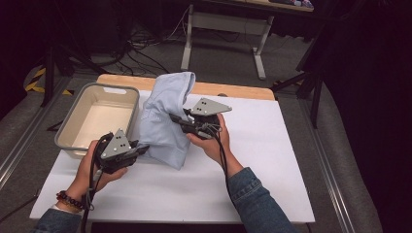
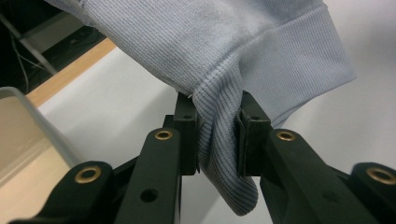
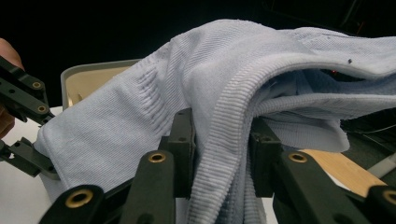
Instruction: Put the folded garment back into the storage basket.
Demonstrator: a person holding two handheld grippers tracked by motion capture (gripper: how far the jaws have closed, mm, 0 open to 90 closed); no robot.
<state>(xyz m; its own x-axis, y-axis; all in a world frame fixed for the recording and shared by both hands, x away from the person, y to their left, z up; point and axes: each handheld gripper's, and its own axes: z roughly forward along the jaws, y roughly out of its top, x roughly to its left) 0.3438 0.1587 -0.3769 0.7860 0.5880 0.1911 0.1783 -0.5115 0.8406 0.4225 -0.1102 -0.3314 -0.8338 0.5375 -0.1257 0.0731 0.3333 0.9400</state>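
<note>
A pale blue knit garment (image 1: 165, 116) hangs in the air above the white table top (image 1: 252, 160), held up between both hands. My left gripper (image 1: 141, 148) pinches its lower left edge; in the left gripper view the ribbed hem (image 2: 217, 135) is squeezed between the two black pads. My right gripper (image 1: 176, 118) grips the garment's right side higher up; in the right gripper view a thick ribbed fold (image 3: 219, 154) is clamped between its jaws. The garment's top bulges up over the right gripper, and its lowest corner rests near the table.
A grey plastic bin (image 1: 97, 119), nothing inside it, stands at the table's left. A wooden board edge (image 1: 233, 91) runs along the far side. Beyond are a desk frame (image 1: 223, 29) and cables on the floor. Dark drapes close off the right.
</note>
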